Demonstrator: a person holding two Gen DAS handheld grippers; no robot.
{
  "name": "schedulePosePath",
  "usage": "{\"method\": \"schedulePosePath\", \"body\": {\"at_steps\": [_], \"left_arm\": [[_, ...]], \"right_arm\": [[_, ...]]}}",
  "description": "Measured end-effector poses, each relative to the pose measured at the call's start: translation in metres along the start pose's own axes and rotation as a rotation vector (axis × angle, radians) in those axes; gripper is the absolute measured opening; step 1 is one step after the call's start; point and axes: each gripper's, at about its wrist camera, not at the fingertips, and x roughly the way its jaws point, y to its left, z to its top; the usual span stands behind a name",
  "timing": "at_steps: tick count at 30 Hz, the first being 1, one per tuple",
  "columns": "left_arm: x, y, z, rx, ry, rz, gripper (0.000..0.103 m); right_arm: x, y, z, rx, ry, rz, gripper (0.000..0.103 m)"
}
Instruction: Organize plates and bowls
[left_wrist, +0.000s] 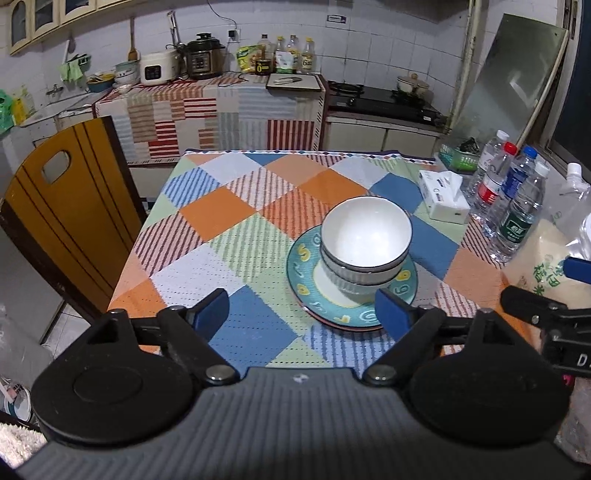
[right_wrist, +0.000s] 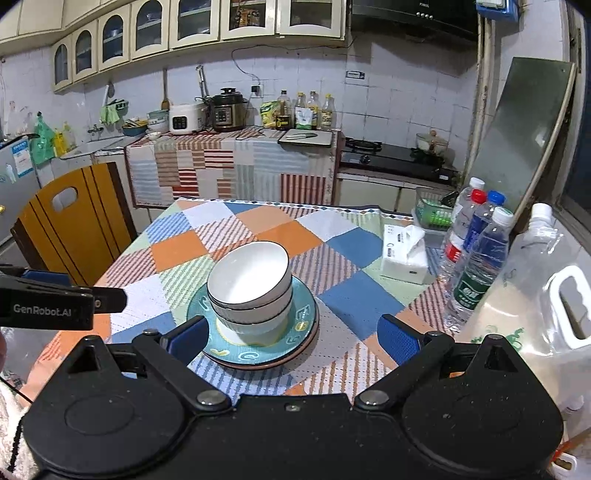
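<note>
Left claw (left_wrist: 301, 312): jaws wide apart, empty, low over table (left_wrist: 229, 206). Right claw (right_wrist: 291, 338): jaws wide apart, empty. Bowls (right_wrist: 248, 284): two nested, upright, on stacked plates (right_wrist: 301, 325) mid-table, just ahead of both claws; stack sits nearer right claw's left finger; right hand judged nearer

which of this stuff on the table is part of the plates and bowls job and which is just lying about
Job:
- stacked bowls
- teal plate under them, on at least one more plate
- left gripper, jaws open
- right gripper, jaws open

Lying about:
- tissue box
- water bottles
- green basket
- plastic jug
</note>
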Motion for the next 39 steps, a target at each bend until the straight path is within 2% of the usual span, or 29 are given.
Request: {"method": "schedulePosePath", "body": {"at_steps": [4, 12, 17, 26, 39], "left_arm": [[-0.002, 0.003, -0.008, -0.002, -0.027, 0.027, 0.094], [0.001, 0.005, -0.021, 0.000, -0.025, 0.039, 0.094], [0.009, 0.010, -0.028, -0.029, 0.035, 0.036, 0.094], [0.010, 0.011, -0.036, -0.032, 0.017, 0.065, 0.095], [0.008, 0.007, -0.036, -0.008, 0.009, 0.100, 0.094]], "right_arm": [[0.002, 0.004, -0.004, 0.019, 0.015, -0.044, 0.099], [0.003, 0.012, -0.013, 0.025, 0.025, -0.068, 0.099], [0.003, 0.016, -0.021, 0.043, 0.027, -0.073, 0.099], [0.005, 0.025, -0.036, 0.058, 0.038, -0.087, 0.099], [0.011, 0.018, -0.041, 0.088, 0.059, -0.079, 0.099]]}}
